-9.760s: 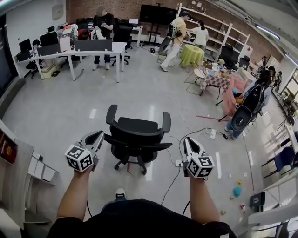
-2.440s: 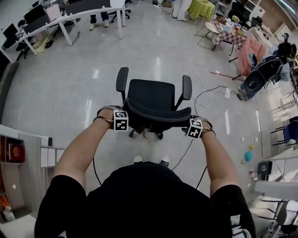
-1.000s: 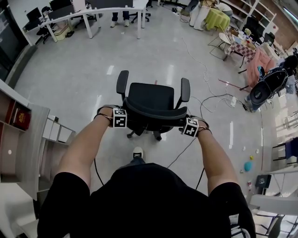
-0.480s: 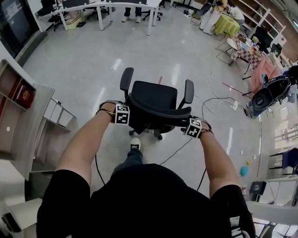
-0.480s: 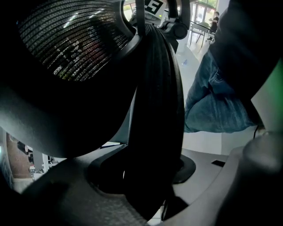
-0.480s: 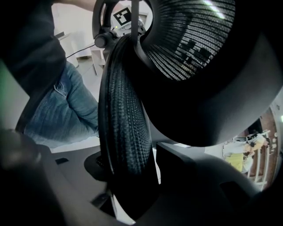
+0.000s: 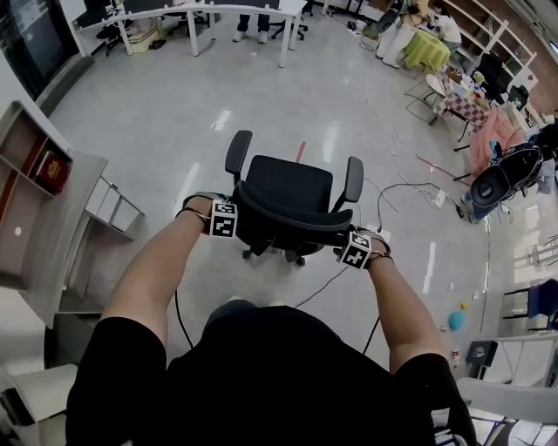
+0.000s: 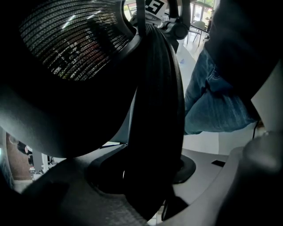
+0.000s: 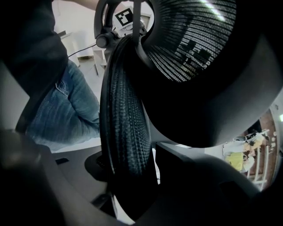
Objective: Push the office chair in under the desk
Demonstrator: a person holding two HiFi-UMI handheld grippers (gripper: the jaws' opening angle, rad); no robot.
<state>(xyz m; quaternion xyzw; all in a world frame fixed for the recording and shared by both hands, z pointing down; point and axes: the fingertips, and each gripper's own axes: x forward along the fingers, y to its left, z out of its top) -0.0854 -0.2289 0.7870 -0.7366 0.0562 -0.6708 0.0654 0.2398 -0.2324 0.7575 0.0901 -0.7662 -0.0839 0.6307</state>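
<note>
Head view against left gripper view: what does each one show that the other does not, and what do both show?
Only the head view: the whole office chair with its seat and both armrests, and the white desks far ahead. Only the left gripper view: the jaws closed on the backrest rim, its mesh from close up, and the person's jeans leg. Both: the black backrest.

No legible letters, numbers, brand names or signs were found in any view. The only markings are black-and-white square coded patterns, without characters, on the left gripper's cube (image 7: pixel 222 219) and the right gripper's cube (image 7: pixel 355 249) at frame centre. A red box (image 7: pixel 54 165) on the grey shelf at the left edge bears a gold mark too small to read.
</note>
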